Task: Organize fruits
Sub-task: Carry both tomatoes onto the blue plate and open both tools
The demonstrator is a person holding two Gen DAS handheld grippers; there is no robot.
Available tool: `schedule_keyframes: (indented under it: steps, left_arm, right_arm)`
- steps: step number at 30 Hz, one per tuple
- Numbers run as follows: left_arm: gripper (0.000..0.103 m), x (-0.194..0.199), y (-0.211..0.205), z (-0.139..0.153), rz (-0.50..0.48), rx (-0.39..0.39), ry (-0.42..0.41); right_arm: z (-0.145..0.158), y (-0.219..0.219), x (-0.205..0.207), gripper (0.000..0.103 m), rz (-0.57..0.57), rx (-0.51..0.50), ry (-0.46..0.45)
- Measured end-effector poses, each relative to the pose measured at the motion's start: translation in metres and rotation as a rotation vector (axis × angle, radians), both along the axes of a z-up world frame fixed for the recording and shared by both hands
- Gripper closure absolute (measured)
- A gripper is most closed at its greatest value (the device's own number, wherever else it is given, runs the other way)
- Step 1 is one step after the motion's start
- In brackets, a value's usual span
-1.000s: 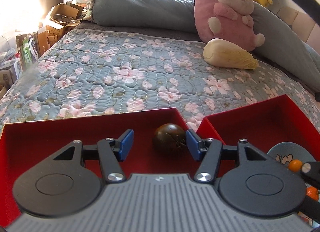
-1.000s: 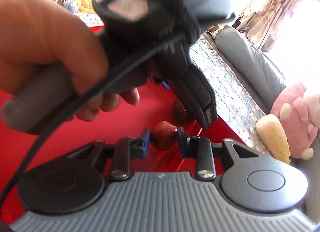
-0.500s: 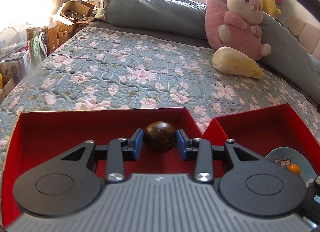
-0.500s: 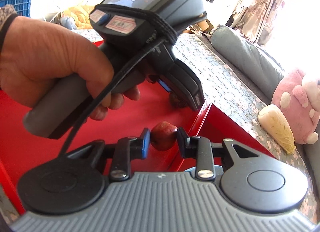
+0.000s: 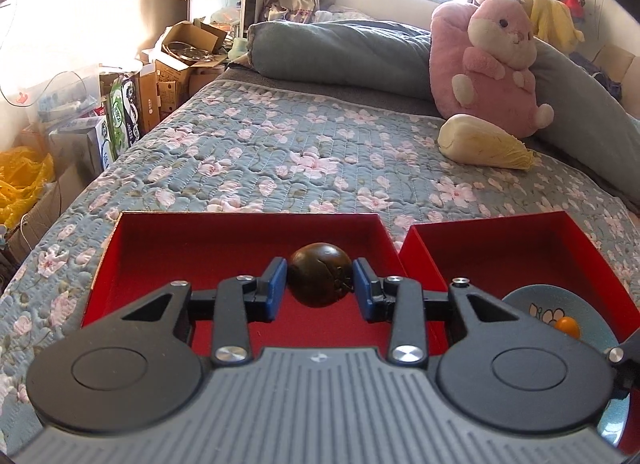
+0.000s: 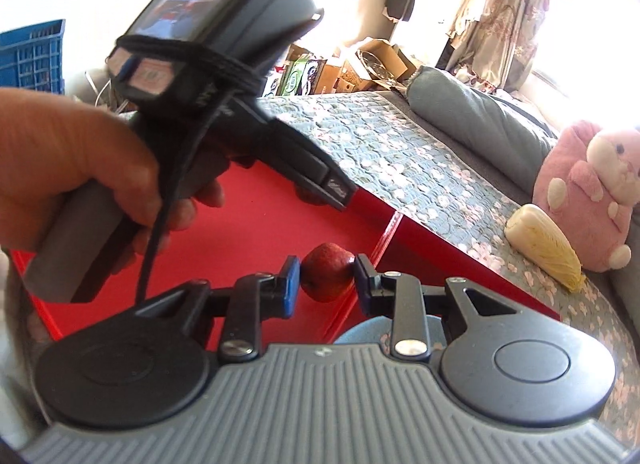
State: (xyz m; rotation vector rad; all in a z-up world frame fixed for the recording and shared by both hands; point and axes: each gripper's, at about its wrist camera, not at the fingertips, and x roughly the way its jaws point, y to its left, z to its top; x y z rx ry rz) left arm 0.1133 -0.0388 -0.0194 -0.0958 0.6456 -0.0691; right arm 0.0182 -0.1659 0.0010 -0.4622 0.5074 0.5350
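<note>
My left gripper [image 5: 320, 284] is shut on a dark brown round fruit [image 5: 320, 279] and holds it above the left red box [image 5: 160, 264]. My right gripper [image 6: 327, 279] is shut on a small red fruit [image 6: 326, 278] and holds it over the boundary between the left red box [image 6: 260, 232] and the right red box [image 6: 440, 240]. The right red box [image 5: 520, 252] holds a light blue plate [image 5: 552, 316] with a small orange fruit [image 5: 568, 326] on it. The left gripper's body and the hand holding it [image 6: 80, 167] fill the left of the right wrist view.
The boxes sit on a floral quilted bed [image 5: 300, 143]. A pink plush rabbit [image 5: 492, 63], a plush cabbage [image 5: 480, 143] and a grey rolled duvet [image 5: 340, 51] lie at the far end. Cardboard boxes [image 5: 172, 75] stand beside the bed on the left.
My left gripper closed on the dark fruit and lifted it off the box floor. My right gripper rose and pulled back with the red fruit still in it.
</note>
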Motion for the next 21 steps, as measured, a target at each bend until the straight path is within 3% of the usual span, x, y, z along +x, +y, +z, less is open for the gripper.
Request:
schedule_keyframes:
  steps: [9, 21]
  left_arm:
    - [0.061, -0.036, -0.026, 0.015, -0.054, 0.043, -0.036]
    - [0.061, -0.062, -0.058, 0.023, -0.141, 0.082, -0.063]
  right_arm:
    - [0.007, -0.032, -0.005, 0.07, -0.061, 0.104, 0.031]
    - [0.005, -0.076, -0.028, 0.07, -0.15, 0.13, 0.029]
